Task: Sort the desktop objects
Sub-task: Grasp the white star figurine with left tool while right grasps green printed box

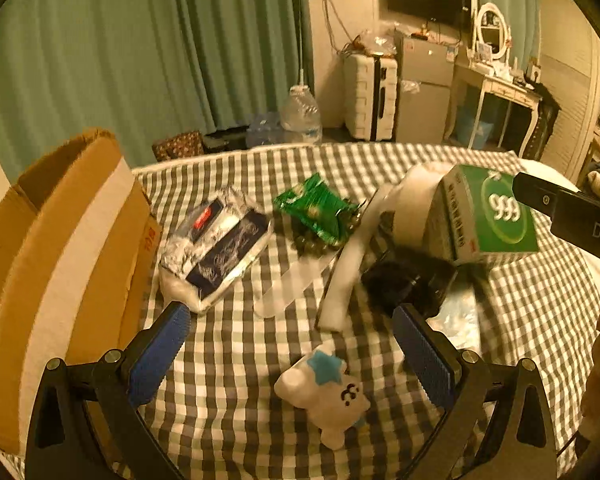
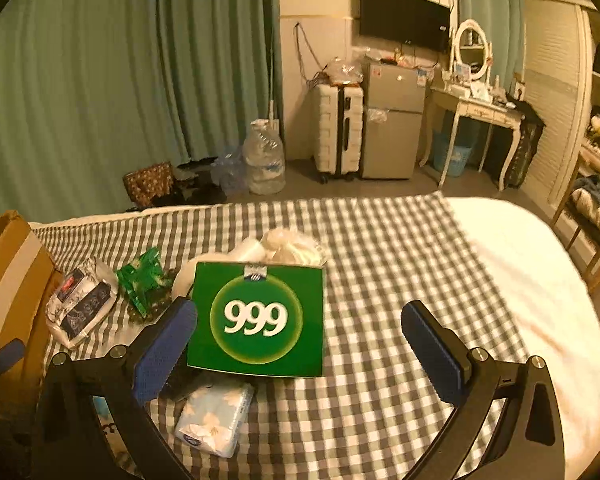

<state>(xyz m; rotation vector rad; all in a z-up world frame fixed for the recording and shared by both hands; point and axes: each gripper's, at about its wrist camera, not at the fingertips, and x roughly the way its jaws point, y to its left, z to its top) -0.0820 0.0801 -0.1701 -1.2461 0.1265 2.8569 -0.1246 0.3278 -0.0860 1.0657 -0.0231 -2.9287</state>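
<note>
Your right gripper [image 2: 298, 344] is hovering with fingers spread and empty, the green 999 box [image 2: 257, 318] lying between them, slightly left of centre on the bed [image 2: 400, 280], its broad face upturned, nearer this hand.

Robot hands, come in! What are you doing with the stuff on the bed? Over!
Left gripper open, empty, above plush toy. Right gripper open, facing green 999 box. Cardboard box waiting left. Clutter crowds the 999 box.

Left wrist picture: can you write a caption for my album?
Open left gripper above a small white plush toy with a blue star, cardboard box beside it on the checked cloth.
</note>
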